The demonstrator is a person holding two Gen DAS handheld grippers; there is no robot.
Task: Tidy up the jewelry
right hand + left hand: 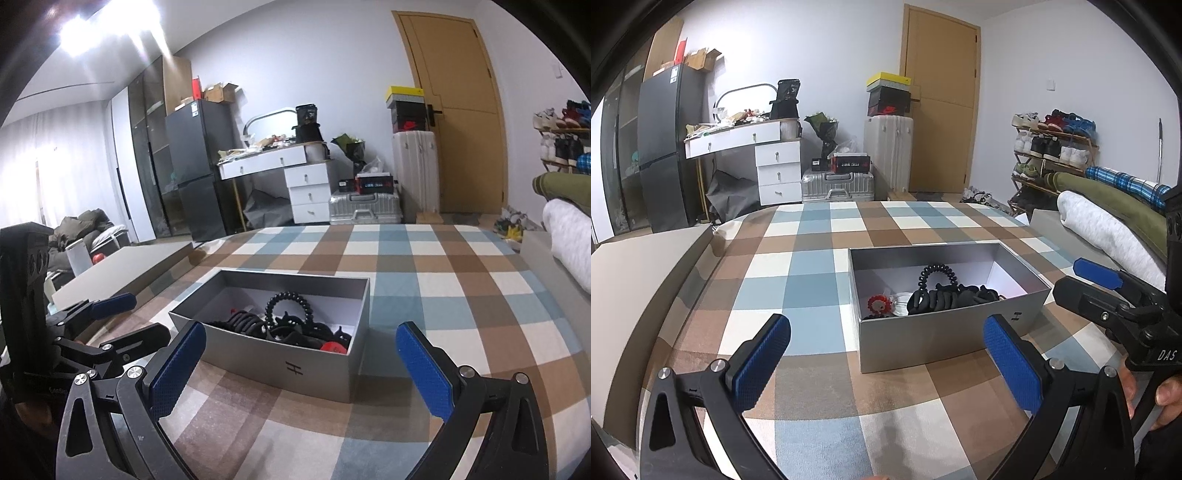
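Both the left gripper point(886, 354) and right gripper point(301, 354) hang wide open, holding nothing. Tangled black hair clips point(945, 299) could snag the coil hair tie point(936, 275) and drag it out of the gray box point(923, 343).

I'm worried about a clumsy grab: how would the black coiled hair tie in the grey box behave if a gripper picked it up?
The coiled hair tie looks like springy spiral cord, so it would probably stretch and flex rather than stay stiff. It seems light. It rests against the black hair clips in the grey box, so it may snag or drag them.
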